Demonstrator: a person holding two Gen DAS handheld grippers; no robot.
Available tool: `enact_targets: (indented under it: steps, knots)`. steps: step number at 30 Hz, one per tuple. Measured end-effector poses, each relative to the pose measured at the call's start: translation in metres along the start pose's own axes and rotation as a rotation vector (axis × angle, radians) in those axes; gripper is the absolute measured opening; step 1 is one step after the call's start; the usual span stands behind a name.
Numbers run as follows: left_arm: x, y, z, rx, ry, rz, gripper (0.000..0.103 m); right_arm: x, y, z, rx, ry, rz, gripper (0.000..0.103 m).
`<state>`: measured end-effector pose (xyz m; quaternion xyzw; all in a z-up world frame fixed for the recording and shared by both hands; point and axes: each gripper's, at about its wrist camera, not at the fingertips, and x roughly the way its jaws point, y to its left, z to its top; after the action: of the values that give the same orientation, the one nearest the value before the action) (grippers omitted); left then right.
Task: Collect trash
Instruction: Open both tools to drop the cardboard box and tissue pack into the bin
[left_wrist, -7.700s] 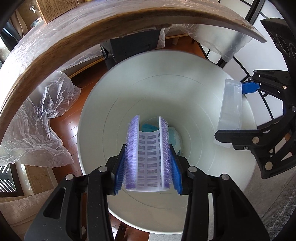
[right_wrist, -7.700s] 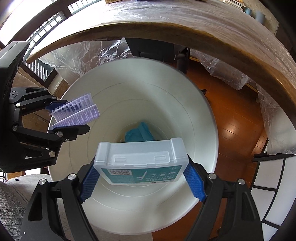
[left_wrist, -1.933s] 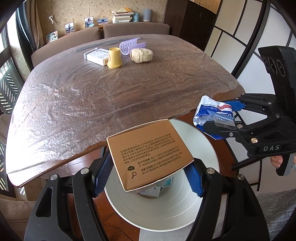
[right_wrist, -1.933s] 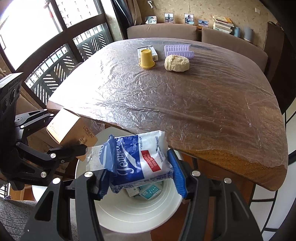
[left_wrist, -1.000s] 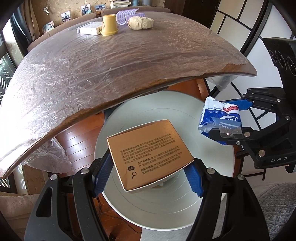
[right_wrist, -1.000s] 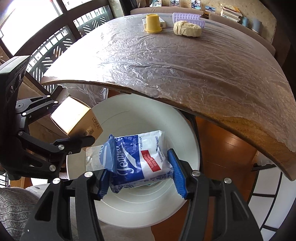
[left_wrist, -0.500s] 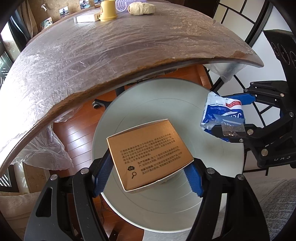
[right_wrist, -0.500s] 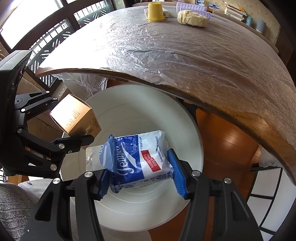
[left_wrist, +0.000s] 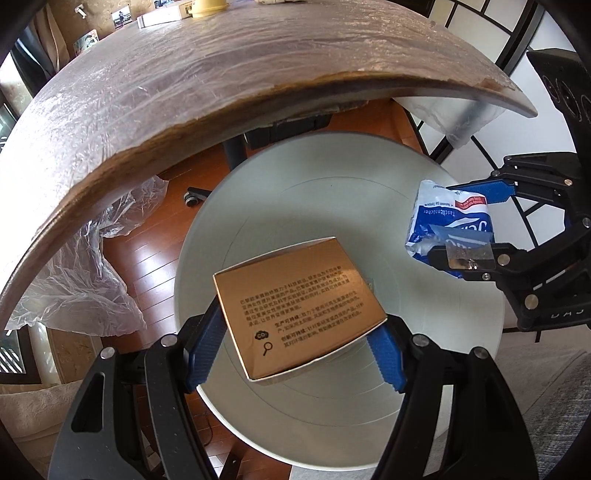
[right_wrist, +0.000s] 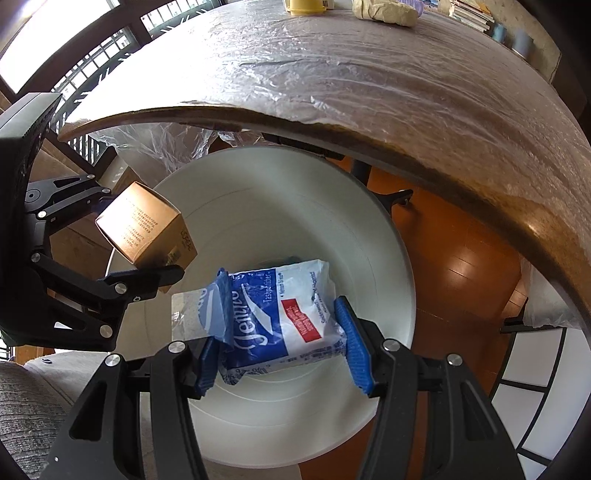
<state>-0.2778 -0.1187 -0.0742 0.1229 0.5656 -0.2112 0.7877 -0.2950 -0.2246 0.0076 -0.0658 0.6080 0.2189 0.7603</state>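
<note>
Wooden flooring (left_wrist: 147, 258) in a reddish brown is seen under a big wooden table (left_wrist: 184, 92) that's wrapped in crinkly clear plastic sheeting (right_wrist: 369, 74), with loose sheeting hanging down off the edge. Right below the table edge a white round bin (left_wrist: 424, 406) is parked, and both views are pointed down into it.

Over the bin's mouth, the left gripper (left_wrist: 295, 339) is pinched onto a tan cardboard box (left_wrist: 299, 302), with the blue pads (left_wrist: 205, 343) pressed against the box on either side. Small black print is shown on the box's top face, and the box is held tilted, above the bin's near left side in the right wrist view (right_wrist: 147, 232).

Beside it, the right gripper (right_wrist: 280, 347) is clamped on a blue and white tissue pack (right_wrist: 280, 314), the soft wrapper squashed a bit between the blue pads (right_wrist: 352, 347). A red label is visible on the pack, and it's held above the bin's opening too, well apart from the box.

Further back on the table a yellow cup (right_wrist: 304, 7) and a beige lump (right_wrist: 384, 14) are sat near the far edge, mostly cut off. What's at the bottom of the bin can't really be made out.
</note>
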Motion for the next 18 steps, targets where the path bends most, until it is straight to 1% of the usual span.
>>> enact_targets:
  steps: [4,18]
  knots:
    - [0.001,0.008,-0.005,0.000,0.008,0.001,0.072,0.005,0.003,-0.001,0.002,0.009,-0.003,0.056]
    - [0.009,0.009,-0.012,0.022,0.034,0.003,0.072,0.016,0.001,-0.001,0.009,0.031,-0.007,0.056]
